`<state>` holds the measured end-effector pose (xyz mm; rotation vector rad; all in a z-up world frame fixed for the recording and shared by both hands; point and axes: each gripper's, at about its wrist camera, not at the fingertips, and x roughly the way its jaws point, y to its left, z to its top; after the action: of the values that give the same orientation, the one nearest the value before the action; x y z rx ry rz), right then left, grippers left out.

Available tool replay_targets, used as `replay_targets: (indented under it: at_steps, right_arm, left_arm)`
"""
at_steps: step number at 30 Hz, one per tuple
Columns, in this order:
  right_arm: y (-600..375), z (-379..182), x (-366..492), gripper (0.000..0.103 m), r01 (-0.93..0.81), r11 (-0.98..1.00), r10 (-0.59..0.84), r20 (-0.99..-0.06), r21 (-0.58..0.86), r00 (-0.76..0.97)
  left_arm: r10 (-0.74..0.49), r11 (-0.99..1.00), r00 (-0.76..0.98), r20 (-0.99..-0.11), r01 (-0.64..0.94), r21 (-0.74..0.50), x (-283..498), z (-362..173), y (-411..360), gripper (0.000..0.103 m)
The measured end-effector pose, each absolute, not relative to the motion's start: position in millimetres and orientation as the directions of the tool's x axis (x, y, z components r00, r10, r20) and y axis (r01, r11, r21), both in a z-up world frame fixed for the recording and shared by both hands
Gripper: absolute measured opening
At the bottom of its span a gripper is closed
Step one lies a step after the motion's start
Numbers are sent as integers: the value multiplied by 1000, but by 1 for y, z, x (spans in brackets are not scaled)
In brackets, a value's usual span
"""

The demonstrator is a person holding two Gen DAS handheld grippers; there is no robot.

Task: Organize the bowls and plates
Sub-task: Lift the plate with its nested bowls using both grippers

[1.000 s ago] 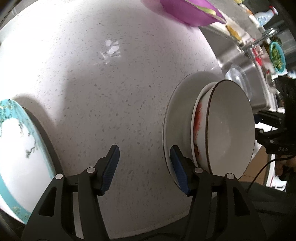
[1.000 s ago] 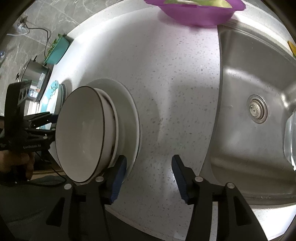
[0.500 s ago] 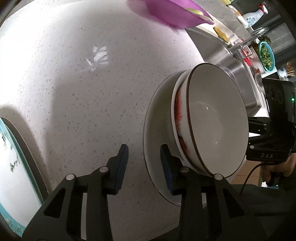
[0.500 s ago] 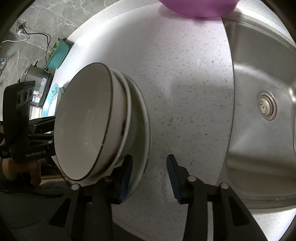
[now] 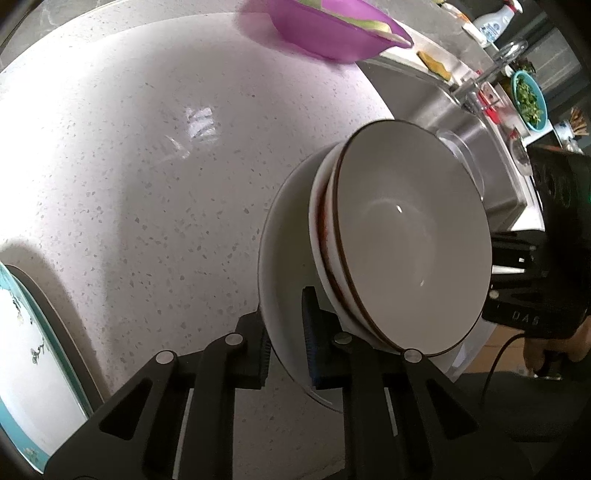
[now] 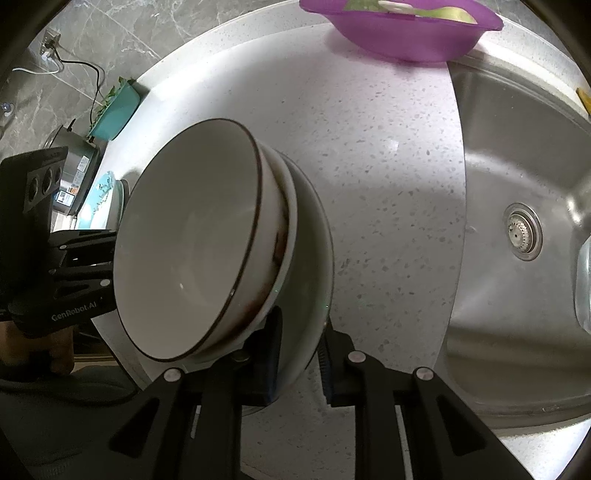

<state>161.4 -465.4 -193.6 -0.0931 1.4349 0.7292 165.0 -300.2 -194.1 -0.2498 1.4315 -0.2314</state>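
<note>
Left wrist view. Left tongs (image 5: 286, 341): jaws have just been closing and now pinch the near rim of the white plate (image 5: 284, 236), one pad under, one on top. On the plate sit two nested bowls (image 5: 413, 236), the lower one smeared red. The stack rests on the speckled bench (image 5: 147, 184). Only here: a teal-rimmed plate (image 5: 26, 332) at the left edge, and a teal dish of greens (image 5: 529, 98) beyond the sink.

Right wrist view. Right tongs (image 6: 301, 356): jaws likewise just closing, now clamped on the opposite rim of the same plate (image 6: 314, 258). Only here: the sink (image 6: 517, 166) with its drain (image 6: 522, 230), and a purple basin (image 6: 402, 27) seen whole.

Handling note: lift with both sides together and level (the bowls are loose and would probably slide if the plate tips).
</note>
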Motion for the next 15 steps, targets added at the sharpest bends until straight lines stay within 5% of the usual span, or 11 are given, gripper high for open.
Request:
replay_targets:
  at_steps: [15]
  right_arm:
    - [-464, -182, 162, 20, -512, 786, 397, -918, 346, -10]
  left_arm:
    - [-297, 954, 156, -942, -1, -300, 160, -178, -281, 12]
